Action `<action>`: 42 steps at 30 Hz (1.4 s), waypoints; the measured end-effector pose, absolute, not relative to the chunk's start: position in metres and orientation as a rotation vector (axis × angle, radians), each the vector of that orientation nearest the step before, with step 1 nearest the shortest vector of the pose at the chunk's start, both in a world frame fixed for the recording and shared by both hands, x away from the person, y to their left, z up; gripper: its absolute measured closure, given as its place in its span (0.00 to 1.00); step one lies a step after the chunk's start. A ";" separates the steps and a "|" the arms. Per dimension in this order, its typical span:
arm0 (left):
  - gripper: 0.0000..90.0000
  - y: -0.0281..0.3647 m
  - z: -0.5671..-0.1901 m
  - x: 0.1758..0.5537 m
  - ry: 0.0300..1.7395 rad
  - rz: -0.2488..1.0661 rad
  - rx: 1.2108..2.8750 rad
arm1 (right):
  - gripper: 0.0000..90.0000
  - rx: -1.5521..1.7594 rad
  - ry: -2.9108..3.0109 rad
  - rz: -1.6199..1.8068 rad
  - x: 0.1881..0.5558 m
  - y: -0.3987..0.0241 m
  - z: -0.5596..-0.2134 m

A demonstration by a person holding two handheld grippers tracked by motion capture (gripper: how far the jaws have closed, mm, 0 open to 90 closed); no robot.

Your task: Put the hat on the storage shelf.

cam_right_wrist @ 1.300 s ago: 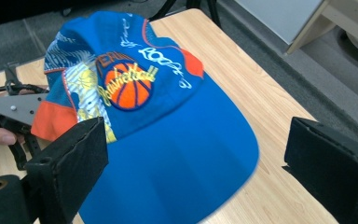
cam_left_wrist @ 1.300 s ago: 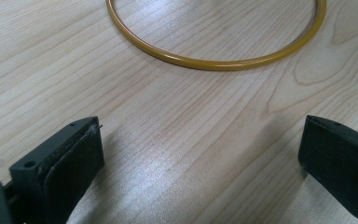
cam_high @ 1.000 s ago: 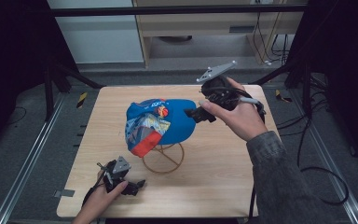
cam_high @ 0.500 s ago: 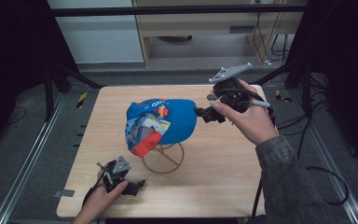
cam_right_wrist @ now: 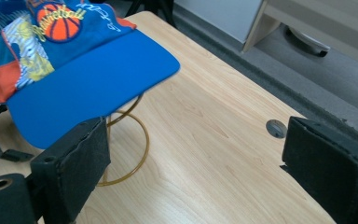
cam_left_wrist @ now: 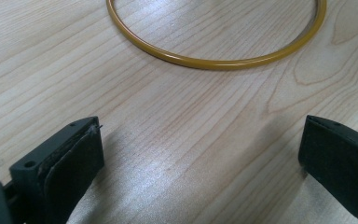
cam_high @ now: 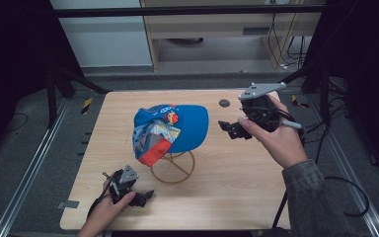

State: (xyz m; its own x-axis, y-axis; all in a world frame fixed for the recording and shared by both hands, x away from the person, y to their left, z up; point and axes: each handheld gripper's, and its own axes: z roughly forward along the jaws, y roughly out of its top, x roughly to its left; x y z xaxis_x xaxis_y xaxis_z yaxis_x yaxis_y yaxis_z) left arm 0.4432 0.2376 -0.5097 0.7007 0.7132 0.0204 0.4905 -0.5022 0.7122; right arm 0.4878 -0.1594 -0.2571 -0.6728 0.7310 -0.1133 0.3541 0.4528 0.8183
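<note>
One blue baseball cap [cam_high: 170, 129] sits on a gold wire stand [cam_high: 173, 167] near the middle of the table [cam_high: 237, 187] in the high view, its brim pointing toward my right tool [cam_high: 231, 129], which hovers just off the brim's edge with its jaws apart and empty. My left tool [cam_high: 137, 196] rests low by the near edge, close to the stand's ring. I judge the cap light and soft in the crown but stiffer in the brim, so the brim is the place to pinch; the stand looks light enough to tip if I drag sideways. In the left gripper view, the jaws stand wide apart over bare wood, with the stand's base ring [cam_left_wrist: 214, 60] just ahead, apart from them. In the right gripper view, the brim [cam_right_wrist: 93, 88] overhangs the stand's loops [cam_right_wrist: 130, 140], near my left-hand jaw, and the jaws are spread wide. Open table lies to the right of the cap, though its far edge and a small round grommet [cam_right_wrist: 276, 128] are close.
</note>
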 end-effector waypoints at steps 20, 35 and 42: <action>0.00 0.238 -0.510 0.443 0.914 0.405 2.208 | 0.13 1.013 2.215 1.087 0.489 -0.173 -0.336; 0.00 0.238 -0.510 0.443 0.913 0.405 2.209 | 0.13 1.083 2.249 1.048 0.487 -0.178 -0.393; 0.00 0.238 -0.510 0.443 0.913 0.405 2.209 | 0.14 1.102 2.239 1.041 0.483 -0.183 -0.420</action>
State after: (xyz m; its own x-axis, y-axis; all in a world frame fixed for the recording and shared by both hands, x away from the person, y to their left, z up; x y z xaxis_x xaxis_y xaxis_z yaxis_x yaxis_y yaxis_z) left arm 0.4431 0.2377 -0.5096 0.7022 0.7117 0.0192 0.4921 -0.5046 0.7093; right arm 0.4826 -0.1830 -0.4198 -0.5891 0.8064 -0.0519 0.4797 0.4008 0.7805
